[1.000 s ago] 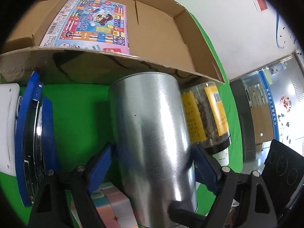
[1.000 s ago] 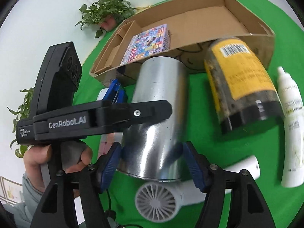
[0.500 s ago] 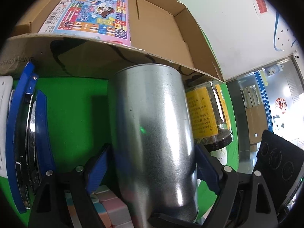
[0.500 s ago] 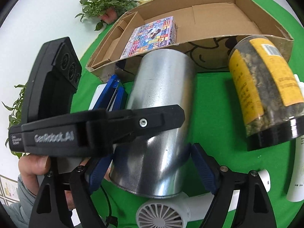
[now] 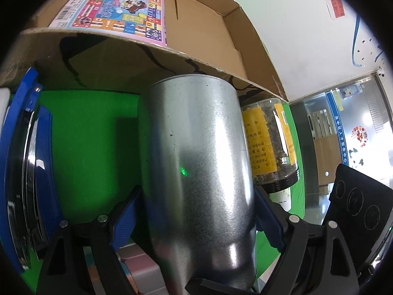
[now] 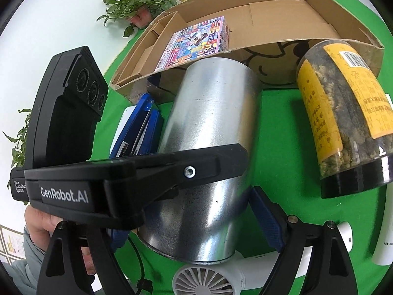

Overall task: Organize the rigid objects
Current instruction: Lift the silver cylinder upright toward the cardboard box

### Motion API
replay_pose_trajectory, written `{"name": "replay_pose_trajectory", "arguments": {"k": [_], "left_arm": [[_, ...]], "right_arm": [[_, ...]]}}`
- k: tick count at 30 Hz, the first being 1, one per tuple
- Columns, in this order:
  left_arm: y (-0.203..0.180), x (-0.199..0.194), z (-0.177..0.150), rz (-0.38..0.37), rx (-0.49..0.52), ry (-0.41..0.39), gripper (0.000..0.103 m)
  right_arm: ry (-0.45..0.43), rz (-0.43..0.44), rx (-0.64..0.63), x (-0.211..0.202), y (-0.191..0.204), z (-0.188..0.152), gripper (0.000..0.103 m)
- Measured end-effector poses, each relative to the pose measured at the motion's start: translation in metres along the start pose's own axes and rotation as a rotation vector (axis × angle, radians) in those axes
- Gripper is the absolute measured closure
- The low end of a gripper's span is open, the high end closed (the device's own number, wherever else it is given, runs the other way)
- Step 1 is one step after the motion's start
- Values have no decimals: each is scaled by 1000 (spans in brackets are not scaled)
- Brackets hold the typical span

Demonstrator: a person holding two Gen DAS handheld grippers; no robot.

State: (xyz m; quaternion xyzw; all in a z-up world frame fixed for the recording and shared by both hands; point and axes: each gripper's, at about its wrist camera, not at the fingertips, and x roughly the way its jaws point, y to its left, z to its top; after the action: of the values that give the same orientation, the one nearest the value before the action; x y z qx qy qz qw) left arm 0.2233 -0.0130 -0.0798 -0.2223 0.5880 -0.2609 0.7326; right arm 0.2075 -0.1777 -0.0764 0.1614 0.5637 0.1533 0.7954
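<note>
Our left gripper (image 5: pixel 194 217) clamps the metal can (image 5: pixel 199 162) low on its sides, the can upright on the green cloth (image 5: pixel 91 152) just before the cardboard box (image 6: pixel 275 22). Our right gripper (image 6: pixel 189 221) straddles it too; its jaws have just been opening, and its pads seem clear, though the view is cramped. We judge the can stiff, light and slippery: squeeze mid-wall, gently.

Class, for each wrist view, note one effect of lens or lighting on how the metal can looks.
Left wrist view: the metal can bulges under fisheye distortion, with a bright highlight low down and a small green light spot mid-body. Right wrist view: the can shows broad white glare bands, and dark corners frame the picture.
</note>
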Motion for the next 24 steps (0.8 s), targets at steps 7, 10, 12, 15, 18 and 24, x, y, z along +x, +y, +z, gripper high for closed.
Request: {"name": "replay_pose_trajectory", "arguments": {"k": [7, 10, 12, 15, 18, 24], "left_arm": [[-9, -30, -8, -14, 23, -110, 18], [-25, -48, -6, -10, 61, -168, 18], [-35, -60, -4, -11, 88, -201, 18], [-54, -76, 6, -9, 139, -247, 18], [-72, -87, 19, 17, 198, -287, 18], [-102, -103, 58, 19, 291, -332, 18]], "right_arm": [[-65, -2, -57, -17, 15, -6, 18], [-118, 1, -94, -35, 25, -4, 18], [-156, 0, -116, -48, 32, -1, 18], [-216, -5, -147, -69, 40, 6, 18], [-267, -22, -178, -88, 48, 18, 18], [-352, -62, -228, -119, 57, 54, 18]]}}
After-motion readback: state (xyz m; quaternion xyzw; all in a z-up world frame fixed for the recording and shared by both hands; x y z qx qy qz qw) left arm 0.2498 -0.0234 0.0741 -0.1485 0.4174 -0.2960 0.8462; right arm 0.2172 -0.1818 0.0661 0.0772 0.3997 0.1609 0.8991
